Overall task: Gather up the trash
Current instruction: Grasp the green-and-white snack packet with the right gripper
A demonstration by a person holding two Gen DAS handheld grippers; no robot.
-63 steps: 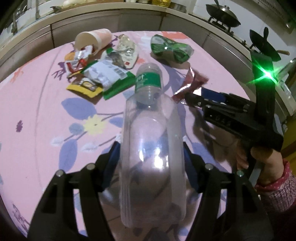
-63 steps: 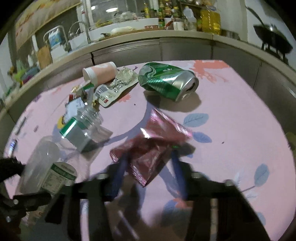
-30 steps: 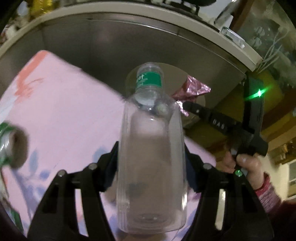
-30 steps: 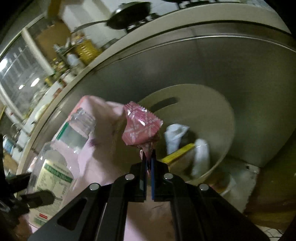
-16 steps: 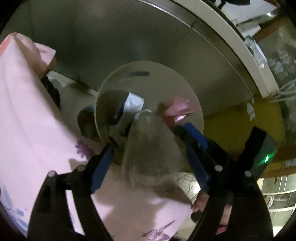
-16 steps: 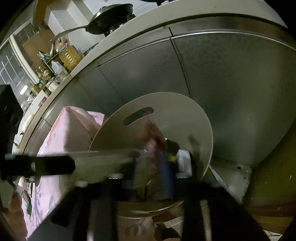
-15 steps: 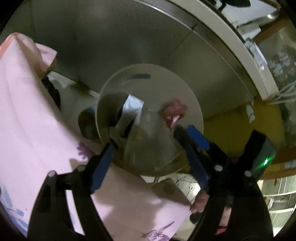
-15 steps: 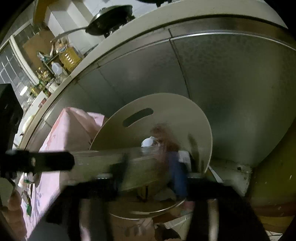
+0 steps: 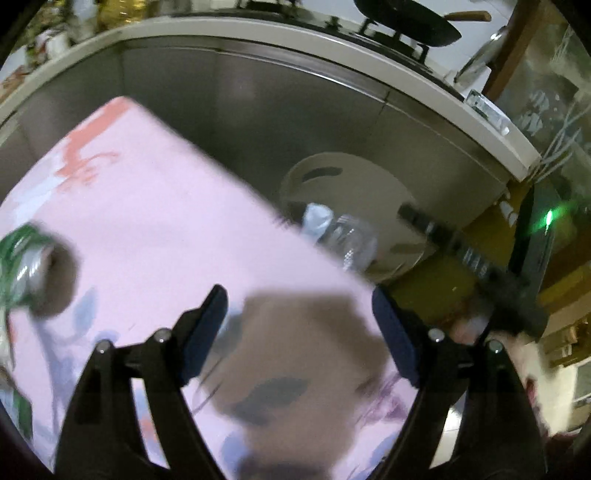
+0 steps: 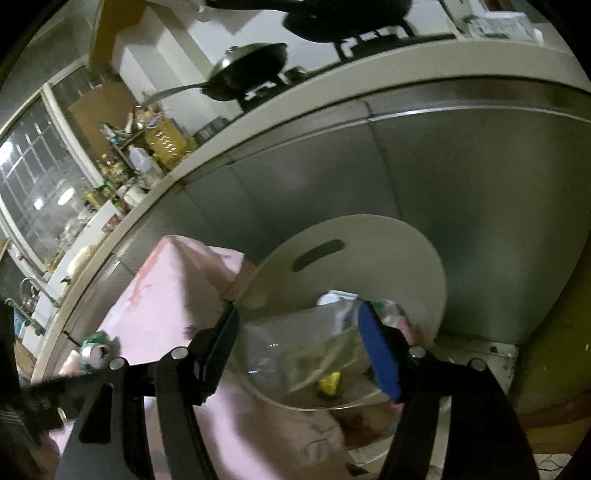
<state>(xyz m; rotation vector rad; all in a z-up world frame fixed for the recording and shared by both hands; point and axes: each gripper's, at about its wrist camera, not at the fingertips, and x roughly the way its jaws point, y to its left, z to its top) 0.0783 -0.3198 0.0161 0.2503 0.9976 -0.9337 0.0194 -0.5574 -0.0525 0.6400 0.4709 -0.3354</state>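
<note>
Steel cabinet fronts (image 9: 258,92) under a pale counter close off the far side of the left wrist view, with a dark wok (image 9: 406,22) on the stove above. Nearer lies a pink flowered tablecloth (image 9: 166,221), blurred, with a crushed green can (image 9: 22,254) at its left edge. The left gripper (image 9: 299,325) stands released above the cloth, nothing between its blue pads; its jaws have just been opening. Beyond the table's far right edge sits a beige bin (image 9: 351,177) with a slot in its wall, and the clear plastic bottle (image 9: 351,240) lies inside it. The right gripper's dark body (image 9: 480,266) crosses at right (a green light glows beside it).

Seen from the right wrist, the same bin (image 10: 369,251) stands against the cabinets, just past the tablecloth (image 10: 155,314). The right gripper (image 10: 299,343) is spread wide and holds nothing; its jaws have just been opening. The bottle (image 10: 280,350) rests in the bin among wrappers, a yellow scrap (image 10: 330,384) beneath it.
</note>
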